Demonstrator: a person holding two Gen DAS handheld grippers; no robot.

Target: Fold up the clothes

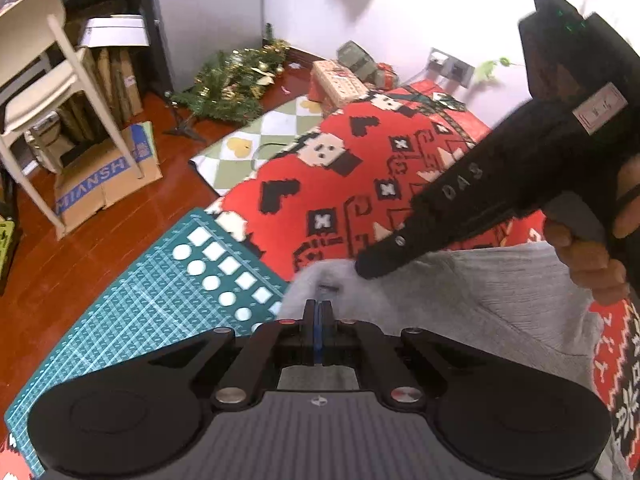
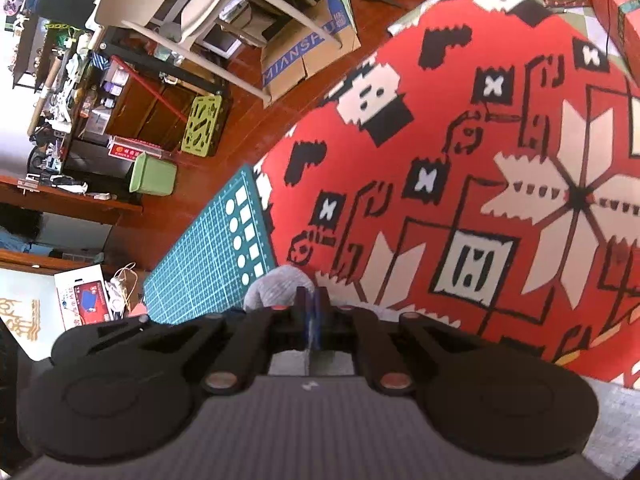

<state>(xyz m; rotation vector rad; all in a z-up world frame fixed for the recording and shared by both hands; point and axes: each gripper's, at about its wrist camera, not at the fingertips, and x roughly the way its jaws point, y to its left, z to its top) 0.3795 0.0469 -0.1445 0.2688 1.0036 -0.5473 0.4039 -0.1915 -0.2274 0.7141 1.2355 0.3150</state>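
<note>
A grey garment lies on a table spread with a red patterned cloth, beside a teal cutting mat. My left gripper is shut, its fingertips pinching a raised fold at the garment's far left edge. Just right of it, my right gripper comes in from the upper right, held by a hand, with its tip on the same fold. In the right wrist view the right gripper has its jaws almost together, and a bunch of the grey garment sits at its fingertips. The red cloth fills the area beyond.
The table's left edge drops to a wooden floor. There stand a white chair, a flattened cardboard box, a small Christmas tree and wrapped gift boxes. A green bin and cluttered shelves stand farther left.
</note>
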